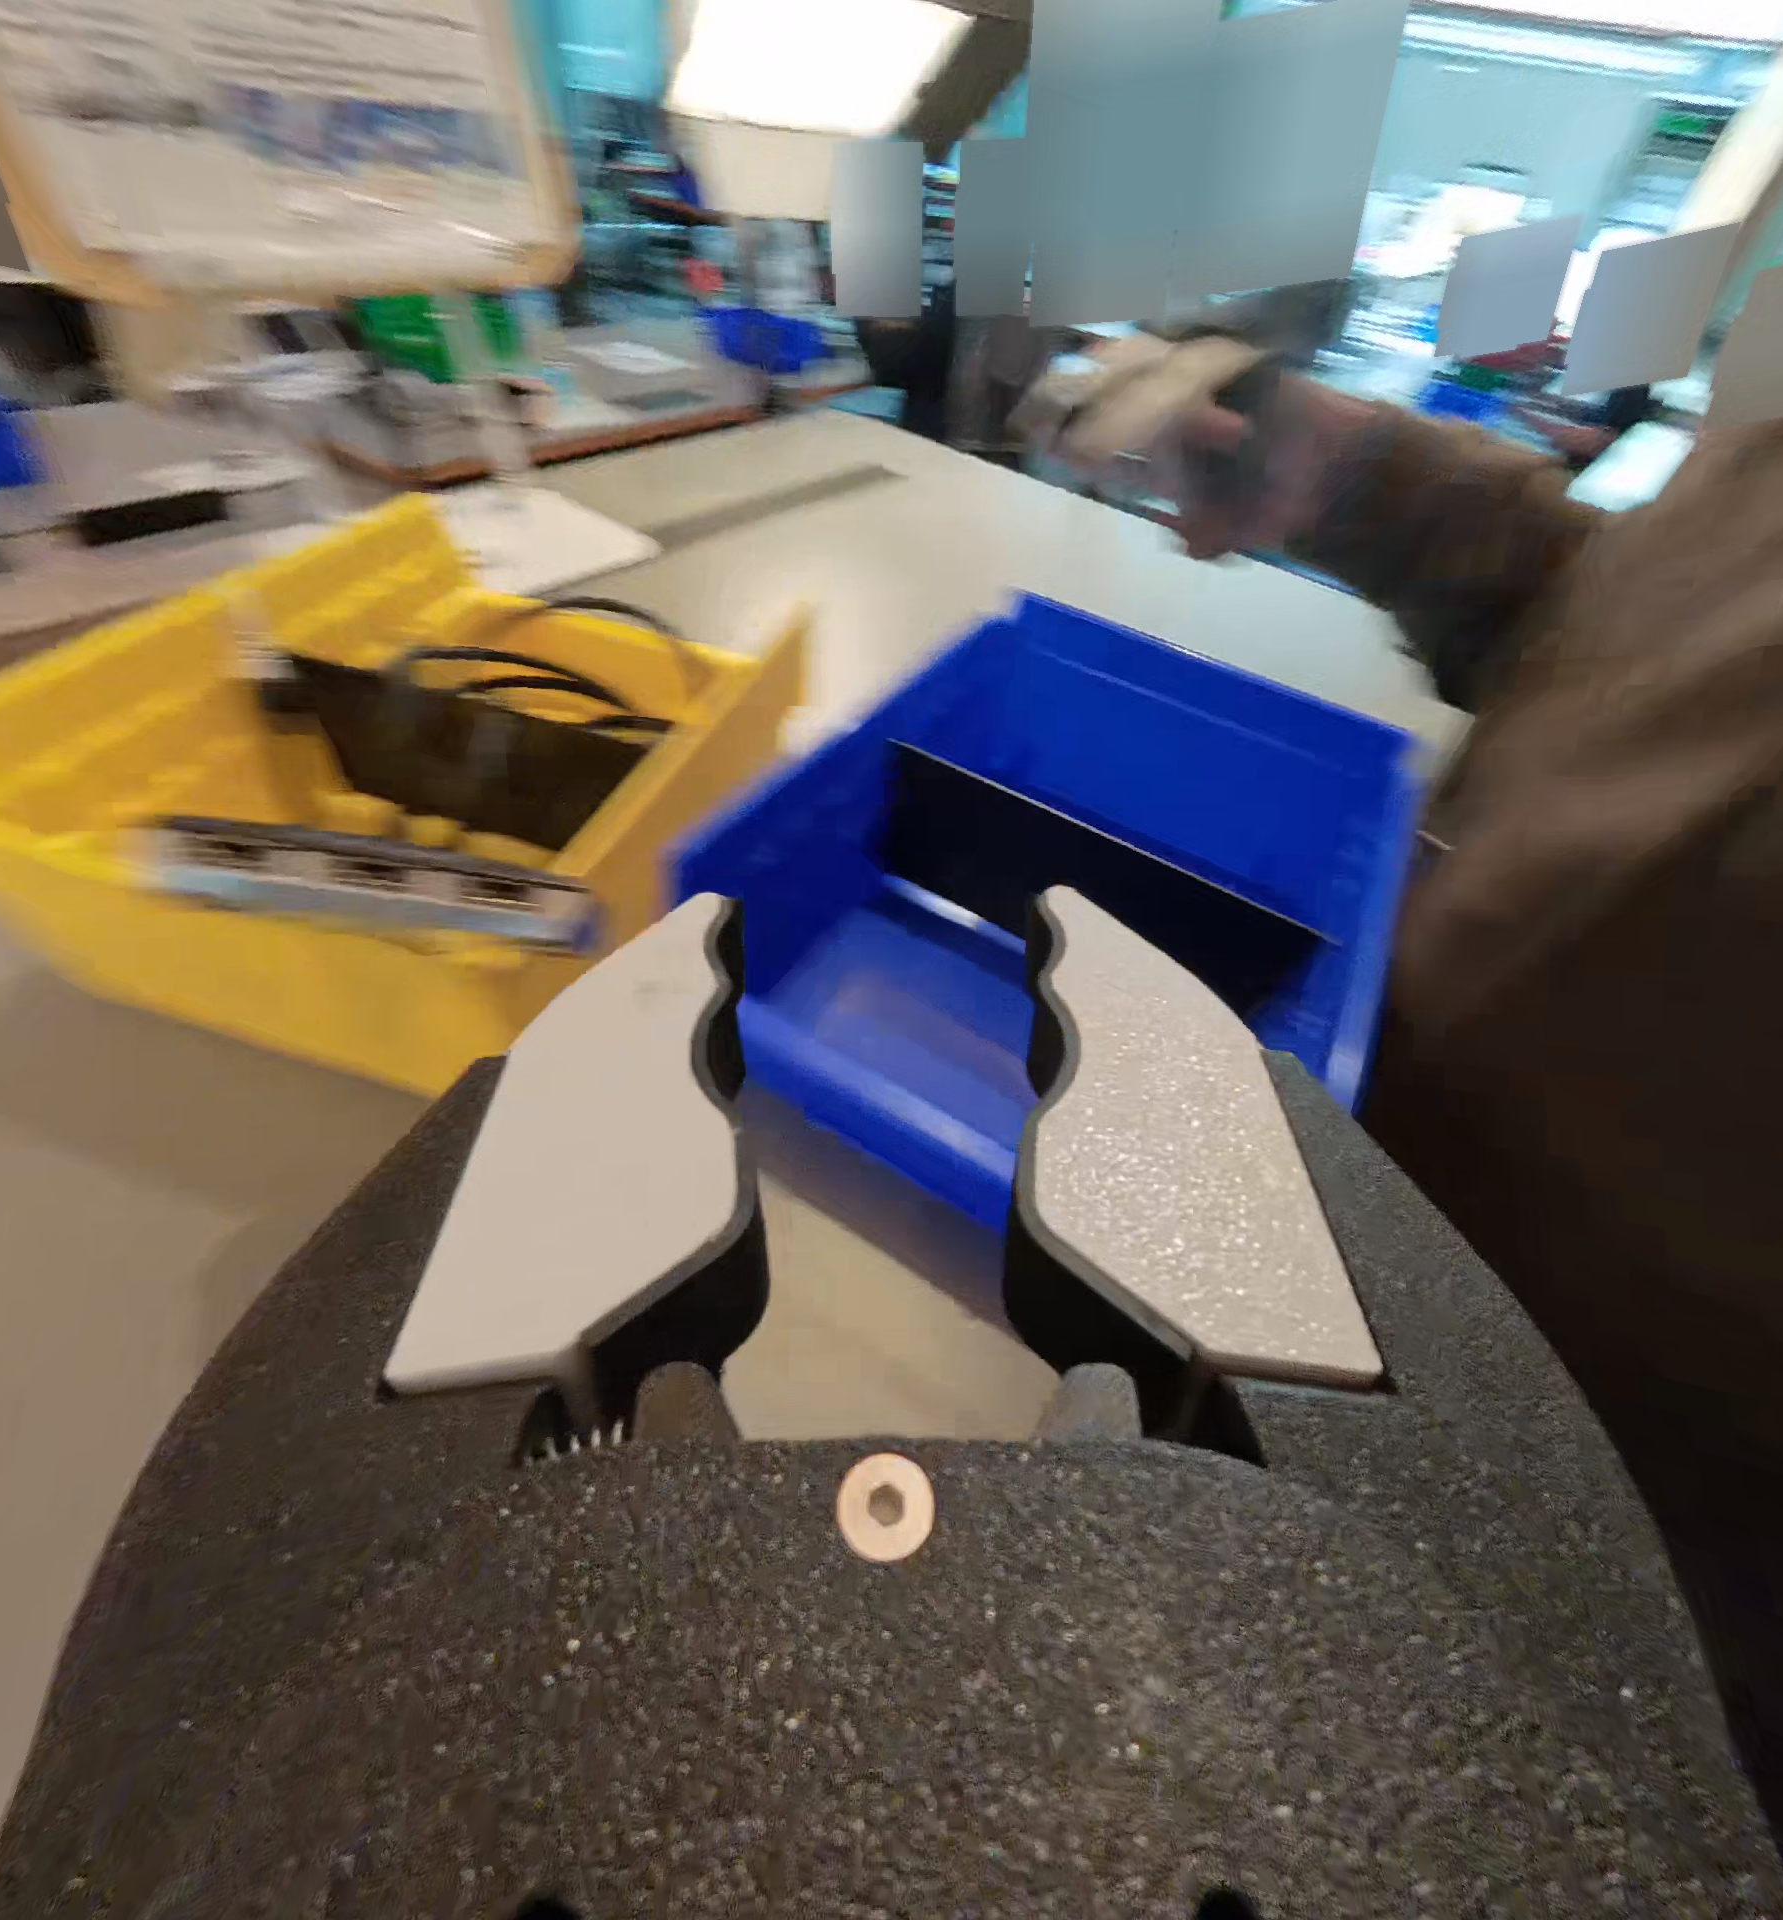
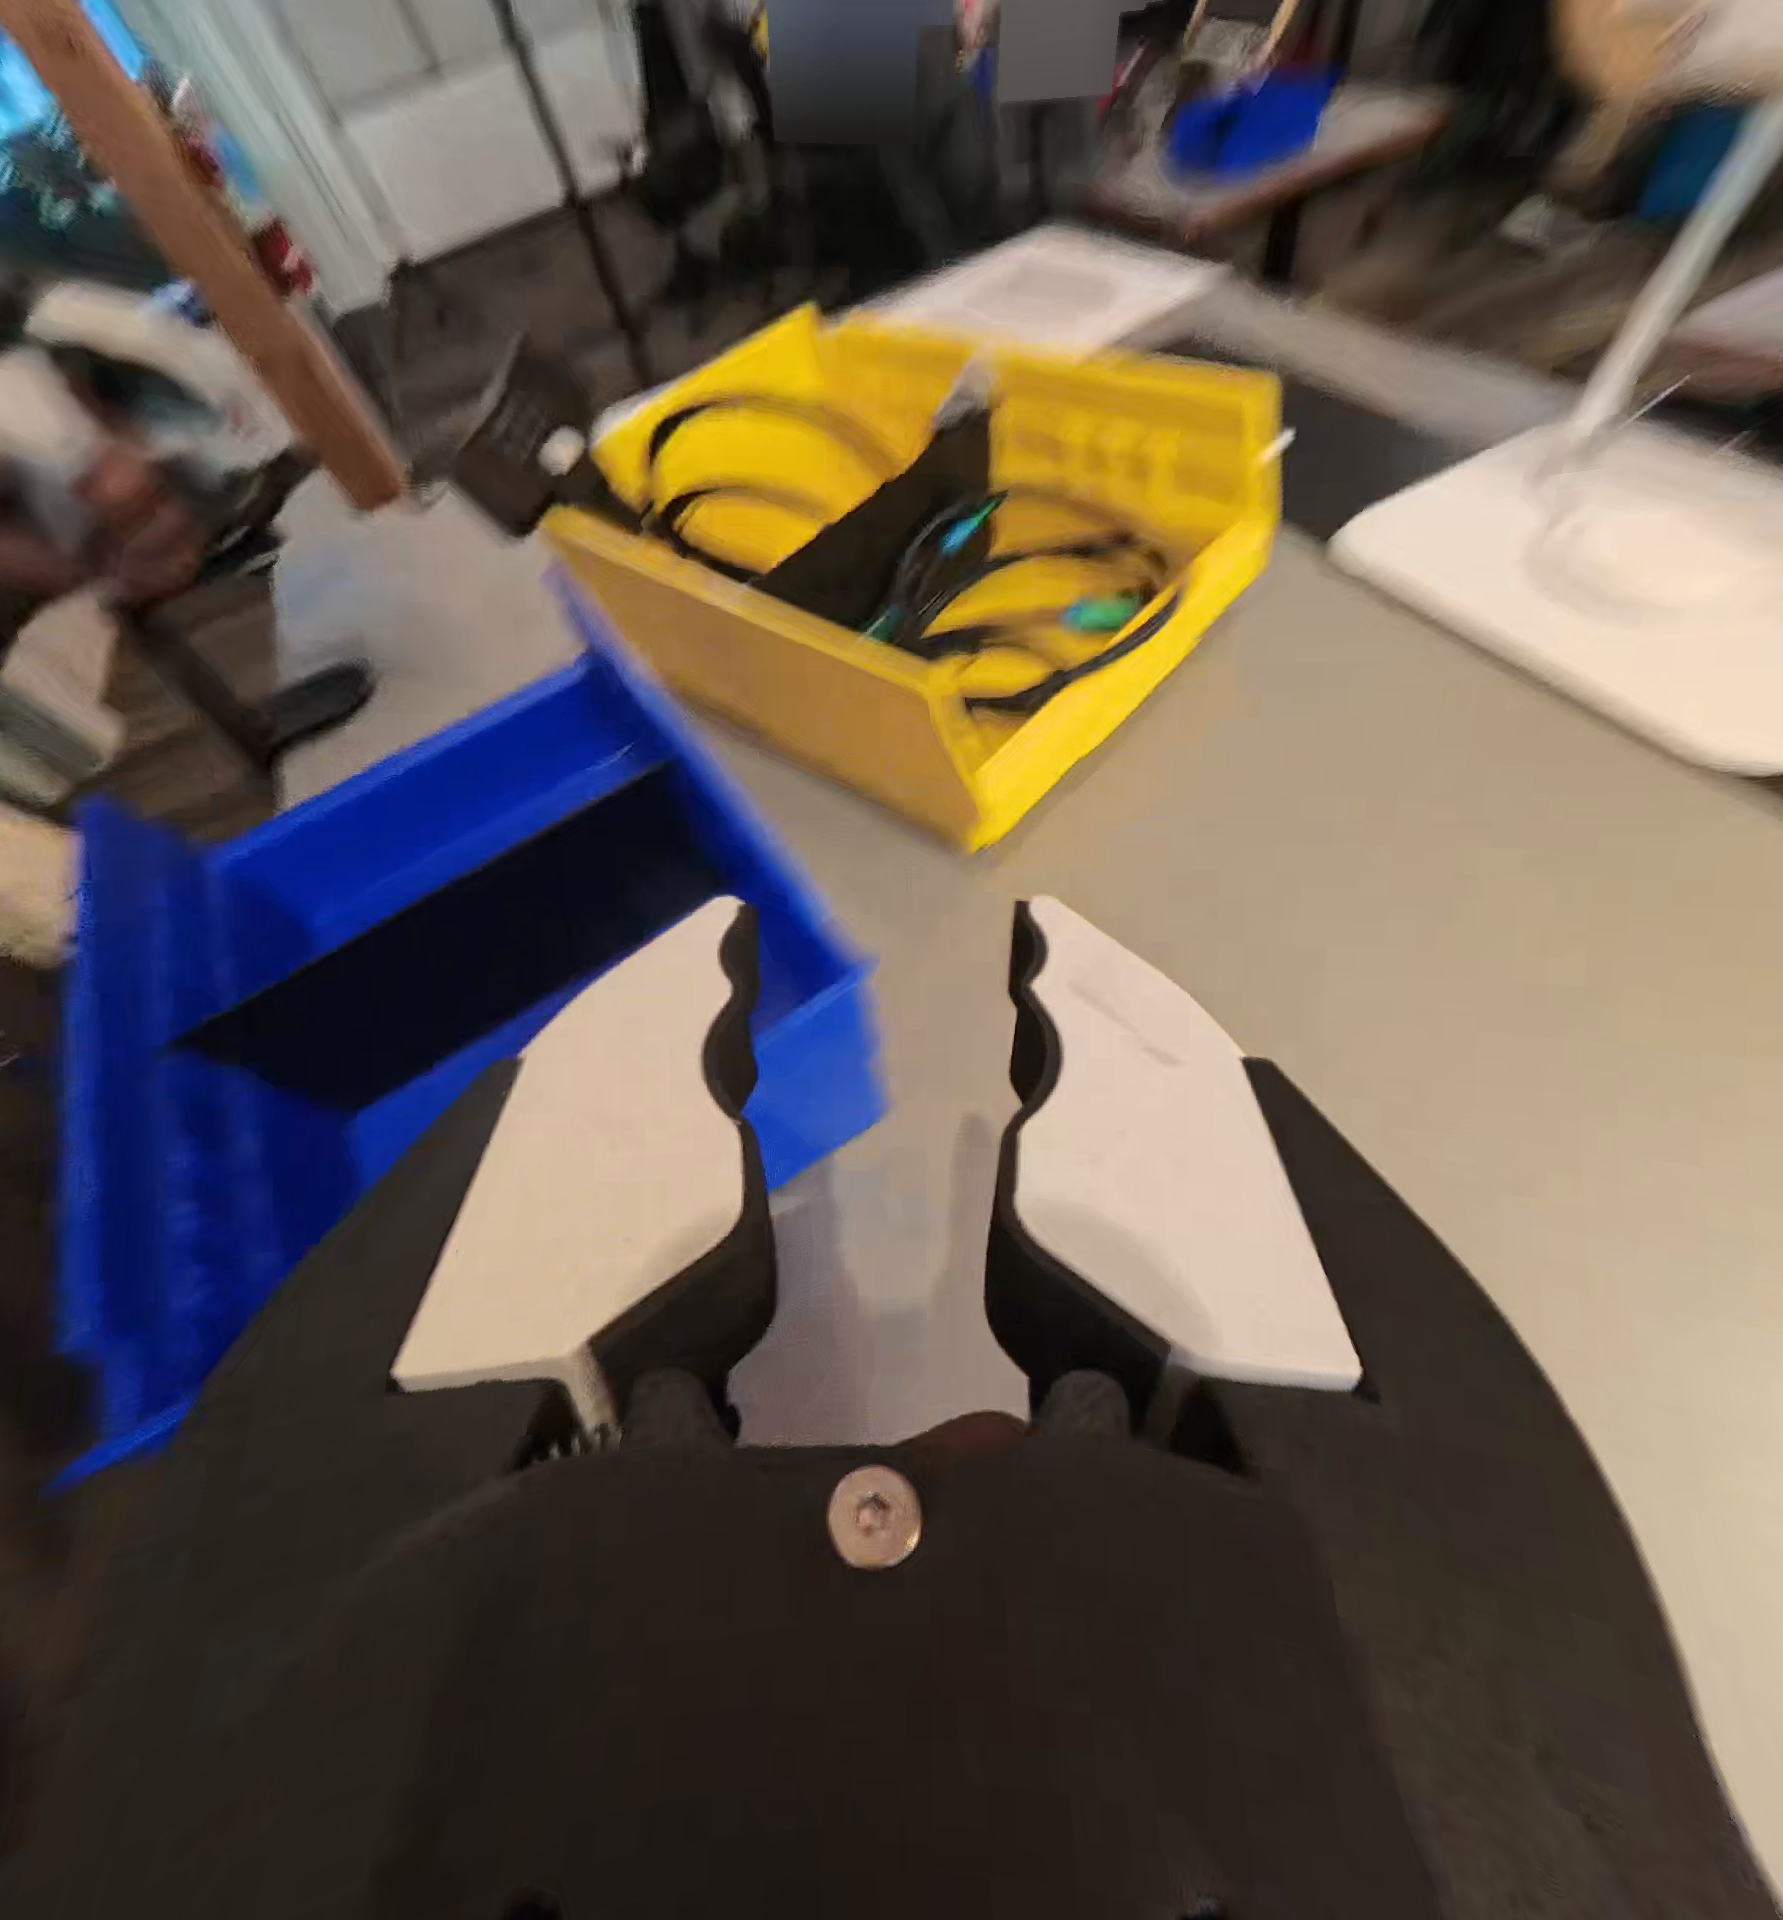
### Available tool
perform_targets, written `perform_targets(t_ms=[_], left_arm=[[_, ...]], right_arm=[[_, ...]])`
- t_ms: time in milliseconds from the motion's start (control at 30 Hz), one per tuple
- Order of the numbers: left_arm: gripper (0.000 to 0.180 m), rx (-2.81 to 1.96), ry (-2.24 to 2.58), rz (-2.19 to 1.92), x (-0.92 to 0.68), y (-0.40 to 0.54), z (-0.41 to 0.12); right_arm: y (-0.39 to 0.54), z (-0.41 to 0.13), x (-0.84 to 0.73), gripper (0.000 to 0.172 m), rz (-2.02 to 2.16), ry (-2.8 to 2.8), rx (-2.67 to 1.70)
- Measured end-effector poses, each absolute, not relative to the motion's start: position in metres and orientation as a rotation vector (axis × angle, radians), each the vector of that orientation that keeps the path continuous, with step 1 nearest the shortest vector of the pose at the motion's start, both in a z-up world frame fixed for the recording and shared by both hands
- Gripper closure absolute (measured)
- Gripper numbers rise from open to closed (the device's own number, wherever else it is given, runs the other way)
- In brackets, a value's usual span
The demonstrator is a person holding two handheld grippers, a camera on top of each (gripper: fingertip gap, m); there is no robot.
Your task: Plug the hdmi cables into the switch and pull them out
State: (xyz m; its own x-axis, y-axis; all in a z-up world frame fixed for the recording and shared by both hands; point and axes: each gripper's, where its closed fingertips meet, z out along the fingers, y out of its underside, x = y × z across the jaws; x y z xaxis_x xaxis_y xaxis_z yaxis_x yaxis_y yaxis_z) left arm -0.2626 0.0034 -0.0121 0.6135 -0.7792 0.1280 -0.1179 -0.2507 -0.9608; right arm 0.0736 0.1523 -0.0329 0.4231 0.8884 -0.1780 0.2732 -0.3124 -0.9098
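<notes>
Blue bin [image 1: 1074, 790] sits on the grey table [image 1: 139, 1143] just beside a yellow bin [image 1: 87, 748] holding what look like black cables [image 2: 928, 561], though blur obscures them. Left gripper [image 1: 882, 997] hovers over the blue bin, jaws apart and bare. Right gripper [image 2: 882, 997], jaws likewise apart, hangs above the blue bin's corner.

My left wrist camera: sits behind own fingers, looks forward and down over table [image 1: 87, 1195], close above blue bin [image 1: 1126, 727]; yellow bin [image 1: 274, 997] farther left. My right wrist camera: same mounting, faces table [image 2: 1386, 1039] from other side; blue bin [image 2: 399, 831] near at lower left, yellow bin [image 2: 866, 707] ahead, farther off. Both views share two bins and tabletop. Both heavily blurred.
</notes>
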Motion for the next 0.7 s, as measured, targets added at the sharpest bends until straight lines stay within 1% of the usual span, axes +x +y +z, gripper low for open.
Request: perform_targets(t_ms=[67, 100, 133, 200, 267, 367, 467, 567, 633, 700], left_arm=[[0.128, -1.797, 0.566, -0.621, -0.297, 0.045, 0.005], [0.128, -1.82, 0.479, -0.557, -0.315, 0.068, 0.012], [0.128, -1.867, 0.385, -0.475, -0.334, 0.091, 0.015], [0.128, -1.987, 0.296, -0.367, -0.359, 0.134, 0.01], [0.127, -2.116, 0.286, -0.364, -0.365, 0.173, -0.006], [0.125, -2.297, 0.322, -0.438, -0.356, 0.221, -0.041], [0.125, -2.414, 0.295, -0.648, -0.334, 0.247, -0.068], [0.136, -2.49, 0.32, -0.777, -0.315, 0.257, -0.087], [0.144, -2.539, 0.352, -0.723, -0.315, 0.262, -0.093], [0.152, -2.593, 0.416, -0.661, -0.317, 0.264, -0.098]], right_arm=[[0.106, -0.052, 0.068, 0.12, 0.909, -1.101, -1.94], [0.091, -0.063, 0.066, 0.113, 0.87, -1.132, -1.999], [0.077, -0.072, 0.064, 0.109, 0.838, -1.15, -2.05], [0.058, -0.084, 0.058, 0.099, 0.819, -1.132, -2.147], [0.054, -0.092, 0.055, 0.097, 0.776, -1.056, -2.215], [0.054, -0.101, 0.052, 0.097, 0.762, -0.958, -2.286], [0.051, -0.111, 0.048, 0.099, 0.785, -0.929, -2.343], [0.049, -0.114, 0.047, 0.11, 0.831, -0.93, -2.369], [0.05, -0.116, 0.05, 0.111, 0.813, -0.936, -2.394], [0.049, -0.117, 0.05, 0.117, 0.816, -0.97, -2.403]])
